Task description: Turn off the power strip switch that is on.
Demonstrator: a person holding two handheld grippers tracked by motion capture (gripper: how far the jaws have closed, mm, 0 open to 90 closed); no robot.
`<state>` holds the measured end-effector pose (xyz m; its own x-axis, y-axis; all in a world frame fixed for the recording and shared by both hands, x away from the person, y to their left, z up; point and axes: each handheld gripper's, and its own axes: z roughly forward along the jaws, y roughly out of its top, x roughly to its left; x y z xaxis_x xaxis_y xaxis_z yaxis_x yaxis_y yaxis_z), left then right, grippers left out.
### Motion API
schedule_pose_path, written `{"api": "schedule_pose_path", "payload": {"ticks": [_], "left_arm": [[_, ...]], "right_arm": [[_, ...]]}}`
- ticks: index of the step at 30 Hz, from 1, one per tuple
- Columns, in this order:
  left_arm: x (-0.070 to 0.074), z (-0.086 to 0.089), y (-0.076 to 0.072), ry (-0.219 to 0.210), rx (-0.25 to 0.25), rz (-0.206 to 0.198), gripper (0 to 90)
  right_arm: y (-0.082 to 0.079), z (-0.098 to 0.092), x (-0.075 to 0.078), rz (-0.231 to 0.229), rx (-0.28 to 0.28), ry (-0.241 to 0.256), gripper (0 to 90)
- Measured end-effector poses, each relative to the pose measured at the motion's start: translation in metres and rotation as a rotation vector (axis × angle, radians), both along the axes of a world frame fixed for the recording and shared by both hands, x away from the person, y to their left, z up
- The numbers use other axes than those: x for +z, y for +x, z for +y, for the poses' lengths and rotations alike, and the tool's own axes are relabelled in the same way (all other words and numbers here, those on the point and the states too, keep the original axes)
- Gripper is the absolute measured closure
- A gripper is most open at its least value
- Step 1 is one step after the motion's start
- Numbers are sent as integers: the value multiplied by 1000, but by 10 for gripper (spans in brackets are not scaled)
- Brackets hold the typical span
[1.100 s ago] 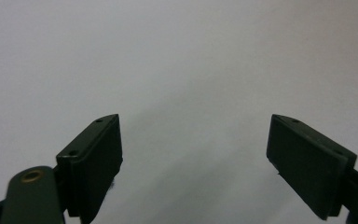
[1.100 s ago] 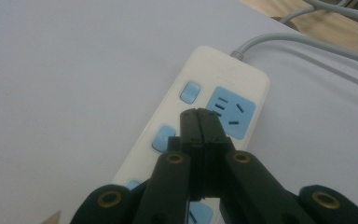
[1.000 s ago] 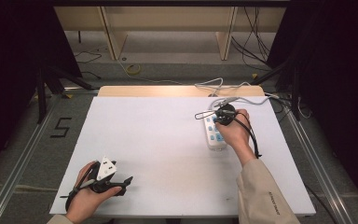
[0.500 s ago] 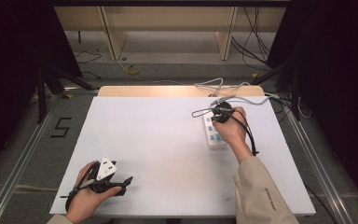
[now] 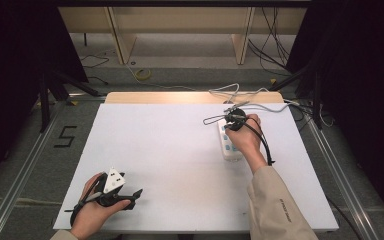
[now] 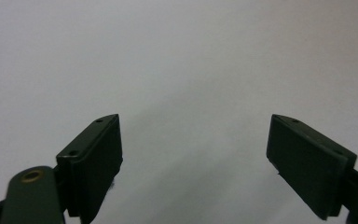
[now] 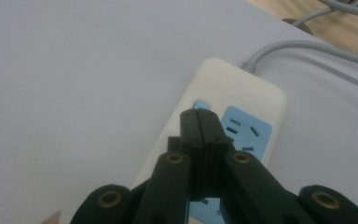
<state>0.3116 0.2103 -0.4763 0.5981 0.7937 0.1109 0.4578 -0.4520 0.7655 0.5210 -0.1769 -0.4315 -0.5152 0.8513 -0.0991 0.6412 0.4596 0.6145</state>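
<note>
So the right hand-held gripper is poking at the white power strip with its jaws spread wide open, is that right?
Not quite. The right hand-held gripper is at the white power strip, but its jaws are pressed shut, tips at the small blue switch, as the right gripper view shows. The open one is the left hand-held gripper.

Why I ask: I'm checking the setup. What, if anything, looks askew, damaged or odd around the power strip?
Nothing stands out. The power strip lies flat on the white table, its casing looks whole, and its grey cable runs off the far edge. The right gripper, jaws shut, points at its blue switch.
</note>
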Motion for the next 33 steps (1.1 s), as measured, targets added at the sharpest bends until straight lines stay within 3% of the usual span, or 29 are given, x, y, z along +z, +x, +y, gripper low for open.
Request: {"api": "schedule_pose_path", "payload": {"ticks": [33], "left_arm": [[1,-1,-1,-2,1,-4,180]], "right_arm": [[21,6,-15,40,-39,1,900]]}}
